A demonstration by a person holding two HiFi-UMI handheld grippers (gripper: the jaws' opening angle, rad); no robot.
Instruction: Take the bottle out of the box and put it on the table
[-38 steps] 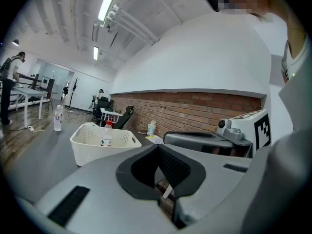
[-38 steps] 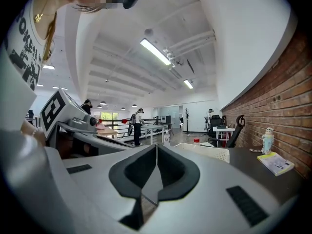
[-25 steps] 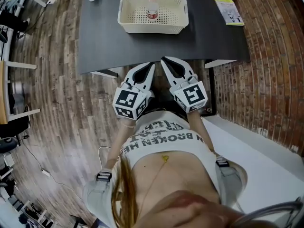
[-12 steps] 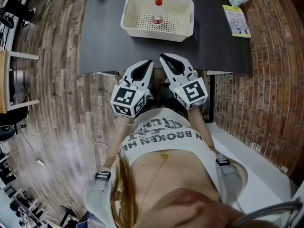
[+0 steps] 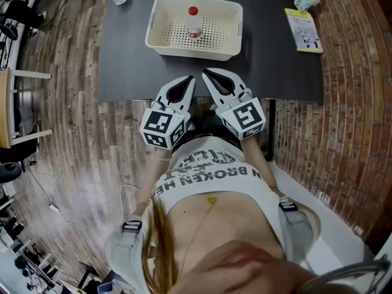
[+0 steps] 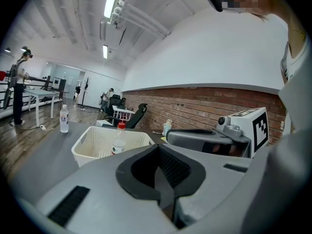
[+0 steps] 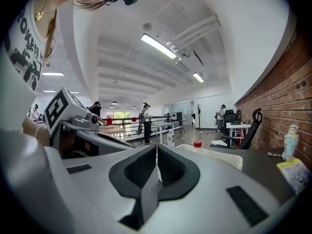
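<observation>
Red-capped bottle [image 5: 193,24] well beyond jaws

Bright, even light falls from ceiling strip lights [image 7: 158,46], which glare white in both gripper views. Those views bulge, with black corners, and the left hand-held gripper [image 6: 159,152] looks soft up close. In the head view the floor [image 5: 73,158] planks curve and shadows are faint.

I hold both handheld tools close in front of me, side by side, angled forward and slightly down, their tips near each other. The white-and-grey left gripper [image 5: 188,80] has its jaws pressed together with nothing between them. The matching white-and-grey right gripper [image 5: 207,74] is likewise closed and empty.
</observation>
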